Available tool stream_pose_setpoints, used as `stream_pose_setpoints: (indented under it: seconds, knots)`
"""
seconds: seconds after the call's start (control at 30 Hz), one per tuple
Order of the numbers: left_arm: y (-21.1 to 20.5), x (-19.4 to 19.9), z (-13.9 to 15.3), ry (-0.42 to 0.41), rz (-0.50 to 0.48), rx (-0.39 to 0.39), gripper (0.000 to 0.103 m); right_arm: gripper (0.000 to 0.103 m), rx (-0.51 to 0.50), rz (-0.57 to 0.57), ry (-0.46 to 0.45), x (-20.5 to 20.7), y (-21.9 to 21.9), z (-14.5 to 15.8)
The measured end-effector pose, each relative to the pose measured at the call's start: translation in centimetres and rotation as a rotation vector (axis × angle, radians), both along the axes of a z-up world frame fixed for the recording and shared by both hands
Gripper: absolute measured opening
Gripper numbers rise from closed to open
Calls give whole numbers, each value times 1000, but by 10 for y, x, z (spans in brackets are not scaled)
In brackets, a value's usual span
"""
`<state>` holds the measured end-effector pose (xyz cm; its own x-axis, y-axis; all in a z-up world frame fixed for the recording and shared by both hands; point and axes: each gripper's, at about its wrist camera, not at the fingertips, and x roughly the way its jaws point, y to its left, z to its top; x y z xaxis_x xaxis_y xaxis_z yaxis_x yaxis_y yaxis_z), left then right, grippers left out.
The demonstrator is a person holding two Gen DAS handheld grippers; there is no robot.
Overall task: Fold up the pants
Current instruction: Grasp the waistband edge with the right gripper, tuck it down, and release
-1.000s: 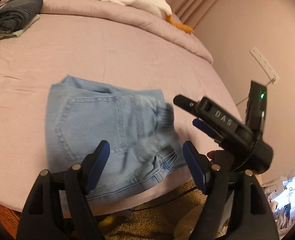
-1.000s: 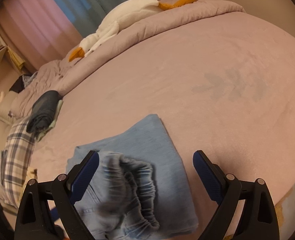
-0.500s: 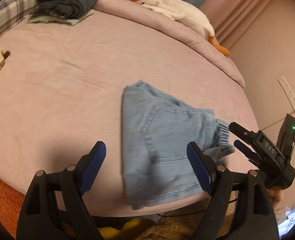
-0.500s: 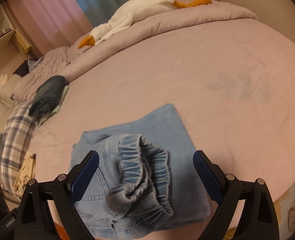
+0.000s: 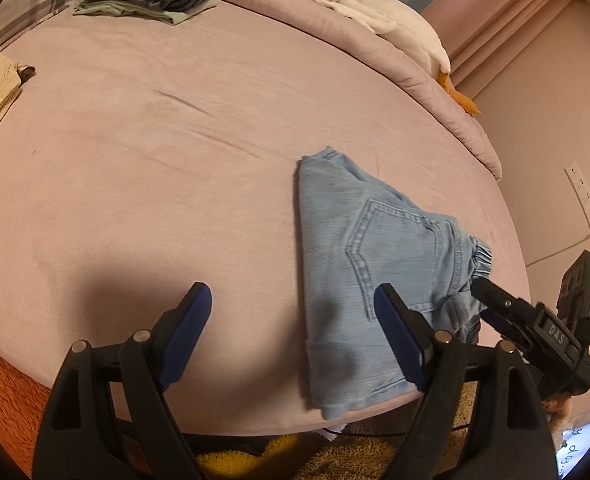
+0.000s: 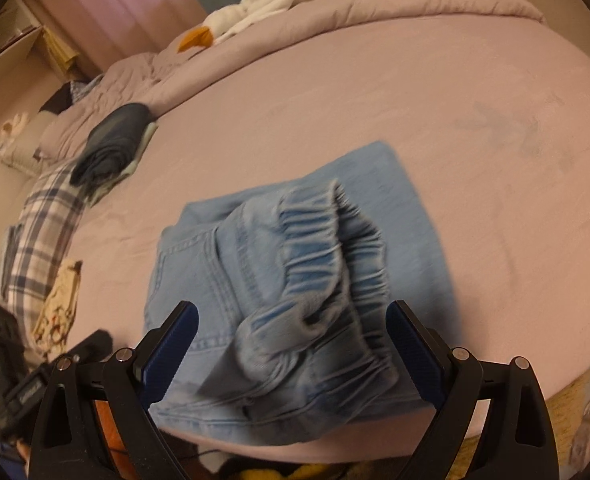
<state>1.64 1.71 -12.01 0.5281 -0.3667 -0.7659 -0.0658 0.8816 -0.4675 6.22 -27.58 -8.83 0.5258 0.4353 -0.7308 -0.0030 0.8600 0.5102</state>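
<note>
Left wrist view: my left gripper (image 5: 291, 320) hangs with jaws wide apart, holding nothing, over the bed (image 5: 175, 140). The folded pants (image 5: 367, 272) lie at the near bed edge, back pocket up. Only here do I see my right gripper (image 5: 491, 300) from the side, at the waistband; its grip is unclear. Right wrist view: my right gripper (image 6: 291, 340) shows 2 spread fingers above the pants (image 6: 295, 280), whose gathered waistband is blurred. A plush goose (image 6: 279, 4) is cut off at the top.
</note>
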Motion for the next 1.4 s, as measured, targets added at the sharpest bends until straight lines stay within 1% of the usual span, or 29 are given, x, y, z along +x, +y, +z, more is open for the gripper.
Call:
stream_pose_setpoints:
  seconds: [0.03, 0.1, 0.17, 0.2, 0.23, 0.27, 0.3, 0.33, 0.4, 0.43, 0.57, 0.63, 0.67, 0.77, 0.8, 0.83, 0.9, 0.97, 1.0, 1.03, 1.07, 1.13, 1.2, 1.27, 1.33, 1.4]
  knots:
    - [2, 0, -2, 6, 2, -6, 83, 94, -29, -8, 8, 1, 2, -3]
    - [6, 1, -5, 16, 7, -18, 83, 94, -51, -13, 33, 8, 4, -10]
    - [10, 1, -8, 22, 9, -28, 83, 94, -20, -17, 61, 15, 6, -20]
    - [11, 1, -8, 25, 11, -30, 83, 94, 5, -17, 66, 17, 6, -24]
    - [13, 1, -9, 26, 12, -31, 83, 92, 6, -30, 55, 18, 7, -26]
    - [14, 0, -9, 27, 13, -33, 83, 87, -19, -44, 35, 17, 9, -25]
    - [16, 0, -10, 28, 14, -37, 83, 71, -53, -56, 15, 17, 11, -22]
    - [18, 0, -11, 28, 16, -41, 83, 58, -50, -48, 0, 17, 12, -19]
    - [19, 1, -11, 31, 18, -45, 83, 52, -42, -41, -18, 16, 13, -12]
    - [19, 1, -12, 32, 19, -45, 83, 45, -40, -52, -42, 15, 11, -5]
    - [16, 3, -13, 33, 4, -54, 83, 41, -7, -75, -148, 14, -2, 21]
    - [14, 3, -15, 36, -6, -54, 83, 41, -35, -92, -183, 17, -8, 28]
    - [13, 4, -17, 39, -11, -54, 83, 41, -55, -89, -174, 21, -9, 27]
    - [10, 5, -23, 60, -16, -49, 83, 41, -56, -75, -81, 31, -12, 0]
    - [9, 6, -25, 62, -18, -46, 83, 44, -77, -77, -58, 33, -11, -11]
    - [9, 6, -25, 64, -20, -41, 83, 50, -91, -86, -39, 34, -12, -21]
    - [7, 8, -26, 64, -25, -25, 83, 56, -71, -98, -46, 31, -16, -27]
    - [6, 8, -27, 63, -28, -12, 83, 57, -59, -99, -30, 30, -19, -23]
    - [6, 8, -27, 62, -27, -8, 83, 61, -65, -106, -14, 30, -18, -21]
    - [6, 9, -27, 62, -27, -6, 83, 68, -76, -122, 6, 28, -20, -17]
    - [6, 8, -26, 61, -27, -4, 83, 70, -89, -144, 13, 25, -23, -14]
    - [6, 9, -26, 59, -28, -4, 83, 71, -115, -169, -25, 16, -23, -2]
    - [7, 9, -26, 61, -26, -2, 83, 71, -119, -179, -54, 8, -29, 9]
    - [6, 9, -26, 60, -25, 2, 83, 71, -86, -185, -75, 3, -36, 15]
    - [5, 8, -24, 55, -26, 8, 83, 71, -27, -178, -84, 1, -40, 19]
    - [3, 7, -23, 49, -32, 7, 83, 71, 30, -161, -86, -4, -44, 16]
